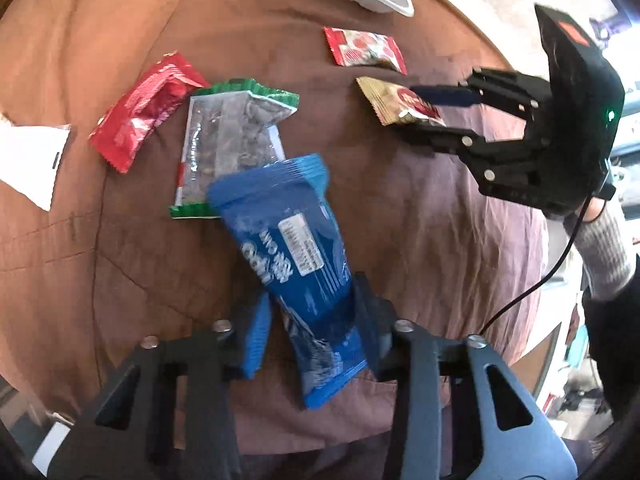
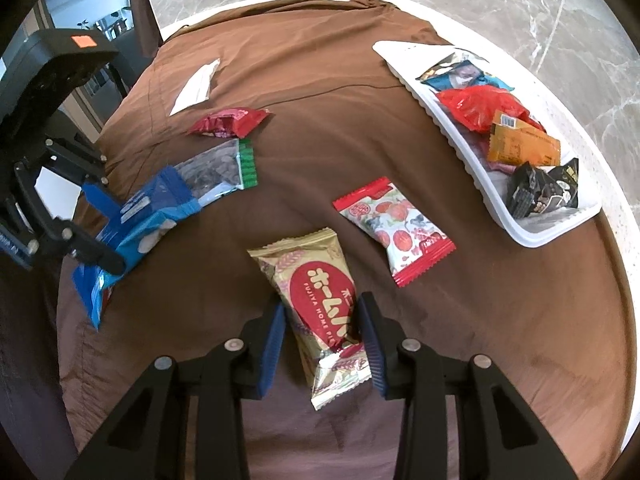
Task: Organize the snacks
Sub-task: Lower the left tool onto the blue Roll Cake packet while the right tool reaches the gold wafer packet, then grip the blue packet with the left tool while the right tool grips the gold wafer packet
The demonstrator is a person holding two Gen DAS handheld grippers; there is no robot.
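My left gripper [image 1: 310, 320] is shut on a blue snack packet [image 1: 294, 264], held just above the brown cloth; the packet also shows in the right wrist view [image 2: 136, 232]. My right gripper [image 2: 324, 332] has its jaws closed on a gold and red snack packet [image 2: 320, 300], which also shows in the left wrist view [image 1: 400, 106]. A white tray [image 2: 532, 232] with several snacks stands at the right.
On the brown cloth [image 2: 320, 100] lie a green-edged clear packet [image 1: 232, 148], a red packet [image 1: 144, 120], a red and white fruit-print packet [image 2: 394, 228] and a white wrapper [image 2: 196, 86]. The round table's white rim [image 2: 624, 240] borders a marble floor.
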